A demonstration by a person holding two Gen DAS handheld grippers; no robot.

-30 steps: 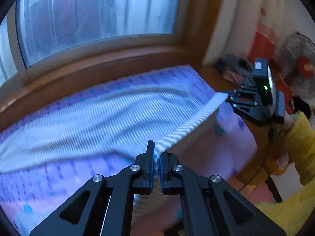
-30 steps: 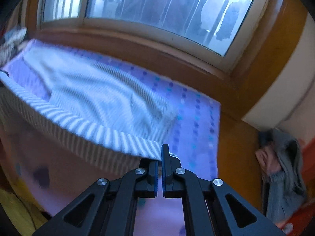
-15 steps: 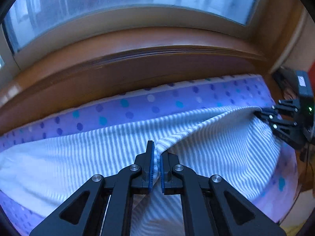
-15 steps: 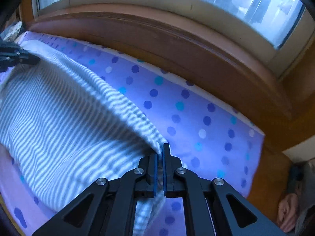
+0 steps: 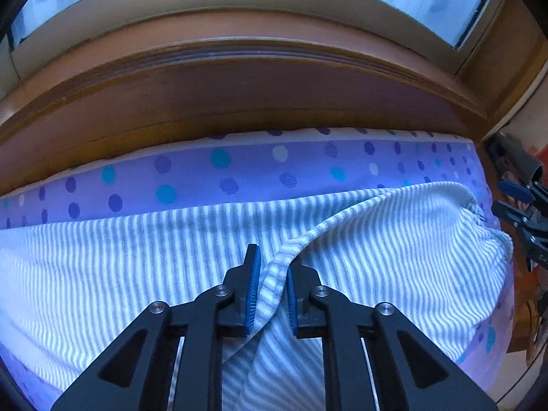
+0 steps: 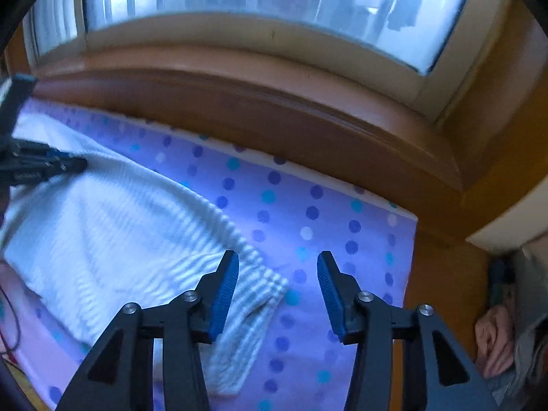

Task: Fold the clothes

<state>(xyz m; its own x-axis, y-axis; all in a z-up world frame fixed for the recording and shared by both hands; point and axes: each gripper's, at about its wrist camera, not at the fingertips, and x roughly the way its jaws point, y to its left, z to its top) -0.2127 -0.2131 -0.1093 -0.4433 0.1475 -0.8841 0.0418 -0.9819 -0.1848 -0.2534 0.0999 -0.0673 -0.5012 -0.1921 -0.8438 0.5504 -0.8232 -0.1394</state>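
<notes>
left gripper (image 5: 270,286): jaws parted a little, the striped hem lying loose in the gap; the blue pads (image 5: 253,294) do not pinch it.
right gripper (image 6: 277,289): jaws spread wide, holding nothing; the cloth's corner lies below, between the fingers.
striped garment (image 5: 137,267): grey-and-white, doubled over on the dotted purple sheet (image 5: 239,167), just short of the wooden window ledge (image 5: 239,85).
clothes heap (image 6: 510,339): off the sheet's right edge.

Left tool (image 5: 272,287) ajar, right tool (image 6: 277,287) wide.
</notes>
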